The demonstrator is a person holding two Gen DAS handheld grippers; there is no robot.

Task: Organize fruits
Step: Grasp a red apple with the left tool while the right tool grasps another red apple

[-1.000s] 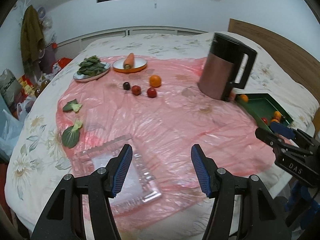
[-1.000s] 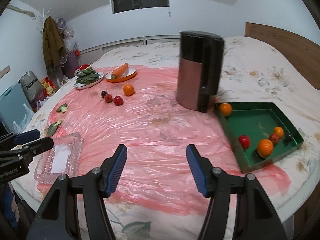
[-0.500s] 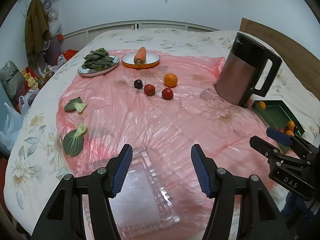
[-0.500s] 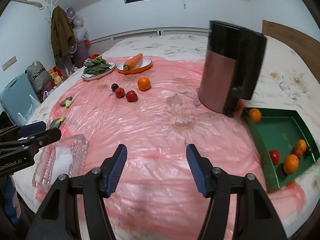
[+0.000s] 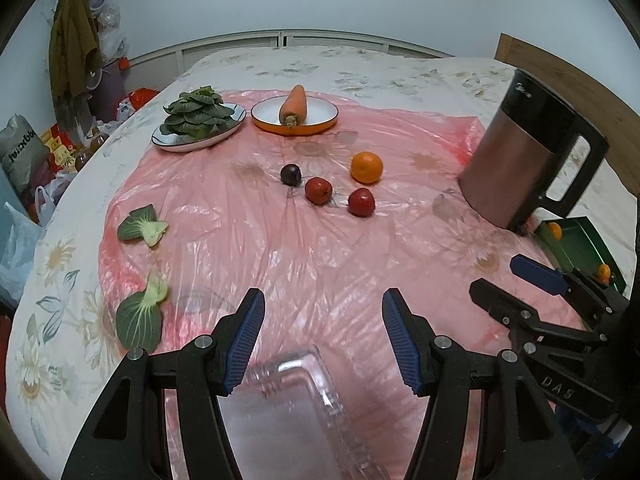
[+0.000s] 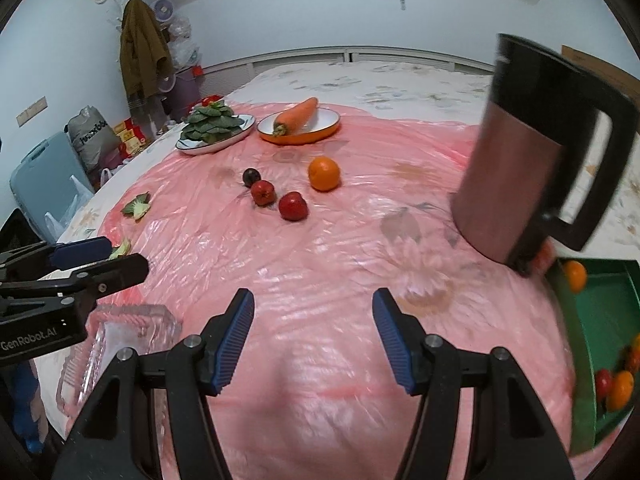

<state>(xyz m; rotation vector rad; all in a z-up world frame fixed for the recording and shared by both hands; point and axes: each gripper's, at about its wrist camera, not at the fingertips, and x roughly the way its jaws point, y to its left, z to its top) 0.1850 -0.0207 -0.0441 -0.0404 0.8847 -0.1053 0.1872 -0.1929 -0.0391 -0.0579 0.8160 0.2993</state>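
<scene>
Overhead, both tongs (image 5: 323, 340) (image 6: 313, 338) gape empty above a pink plastic sheet (image 5: 280, 240) covering the bed (image 5: 360, 68).

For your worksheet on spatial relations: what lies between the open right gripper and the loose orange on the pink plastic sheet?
Only bare pink plastic sheet lies between the right gripper and the round orange, seen in the right wrist view.

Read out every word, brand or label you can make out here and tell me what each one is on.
"GenRobot.AI": side of the left gripper, right wrist view.
"DAS": body of the right gripper, left wrist view.
Logo near the kettle top: too small to read.
Print on the grey bag: appears mirrored, not legible.
</scene>
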